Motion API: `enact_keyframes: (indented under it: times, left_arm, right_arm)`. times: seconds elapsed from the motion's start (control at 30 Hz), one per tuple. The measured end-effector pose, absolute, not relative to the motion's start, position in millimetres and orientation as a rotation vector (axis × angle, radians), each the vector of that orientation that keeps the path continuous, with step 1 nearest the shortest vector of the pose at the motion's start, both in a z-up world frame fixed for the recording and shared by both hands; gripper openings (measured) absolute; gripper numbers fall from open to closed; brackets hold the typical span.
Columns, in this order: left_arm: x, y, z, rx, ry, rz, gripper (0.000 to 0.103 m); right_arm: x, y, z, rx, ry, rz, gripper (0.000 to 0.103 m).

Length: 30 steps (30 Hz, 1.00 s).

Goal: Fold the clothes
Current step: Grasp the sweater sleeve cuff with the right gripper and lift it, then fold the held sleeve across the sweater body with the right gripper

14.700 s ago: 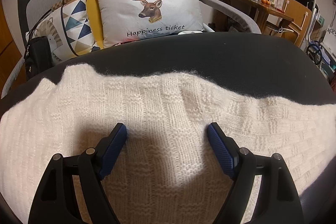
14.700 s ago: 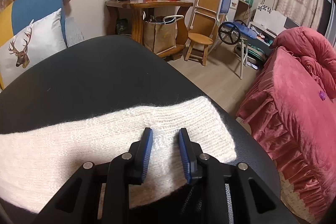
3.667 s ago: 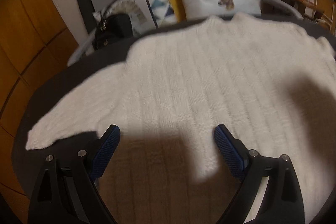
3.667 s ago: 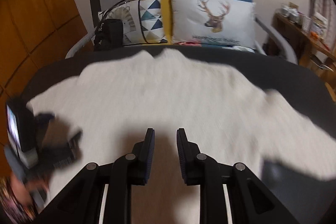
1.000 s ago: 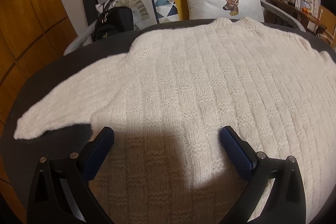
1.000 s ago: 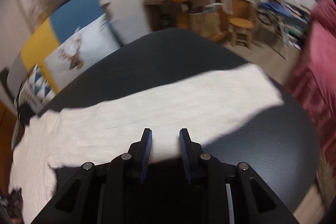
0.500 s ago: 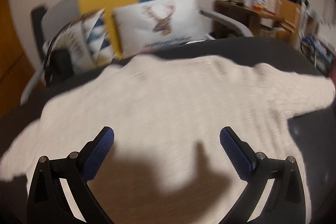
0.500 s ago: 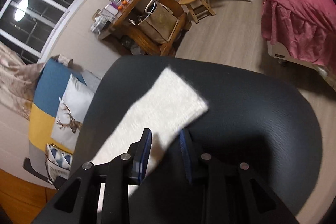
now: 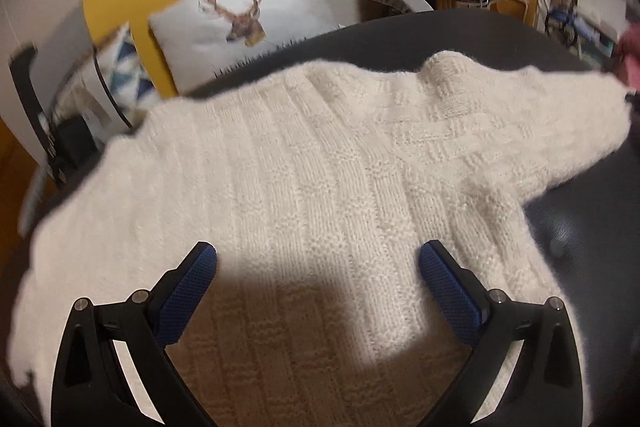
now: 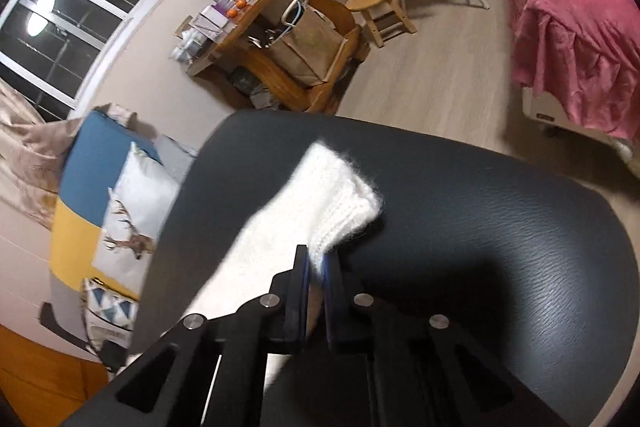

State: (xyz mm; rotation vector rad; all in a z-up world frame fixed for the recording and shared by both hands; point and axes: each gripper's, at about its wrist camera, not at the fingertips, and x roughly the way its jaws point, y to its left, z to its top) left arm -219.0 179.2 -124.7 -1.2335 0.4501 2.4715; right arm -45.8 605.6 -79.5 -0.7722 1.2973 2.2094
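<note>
White sweater (image 9: pixel 320 163) flat on black table (image 10: pixel 500 227); right gripper (image 10: pixel 315 269) pinching cuff edge, left gripper (image 9: pixel 318 263) spread.

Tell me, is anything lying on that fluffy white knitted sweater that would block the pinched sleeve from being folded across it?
Nothing visible does. The right gripper is shut on the cuff of the sleeve, and the white knitted sweater lies bare on the black table. Only the open left gripper hovers above its body.
</note>
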Motion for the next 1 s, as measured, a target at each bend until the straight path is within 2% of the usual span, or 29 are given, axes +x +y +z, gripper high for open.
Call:
enact_keyframes:
  times: [0.1,0.3,0.43,0.6,0.77,1.0]
  left_arm:
    - [-219.5,163.4,-119.6,-1.26,0.359,2.532,0.103]
    - [-192.0,123.6,-84.8,-1.09,0.291,2.634,0.103]
    - [-180.7,75.7,-62.1,-1.019,0.183,2.702,0.103]
    - [-177.0,-2.4,-61.1,-1.101,-0.049,2.792,0.103]
    - [-163.1,-70.3,-73.5,-1.19,-0.277,2.849,0.103]
    - [-145.0,-121.0,-87.9,-1.232,-0.448,2.879,0.103]
  right_arm:
    - [-62.7,582.4,-44.1,-0.743,1.289,2.302,0.005]
    - [-96.6,536.0,26.6,-0.678,1.266,2.487,0.005]
    - [-142.2,451.8,72.5,-0.723,1.22,2.698,0.005]
    - [-198.9,336.7,116.6,-0.812,1.115,2.951,0.005]
    - [-244.6,215.1,95.2,-1.067,0.961,3.071,0.005]
    - [-272.5,103.1,3.0,-1.481,0.81,3.019,0.005]
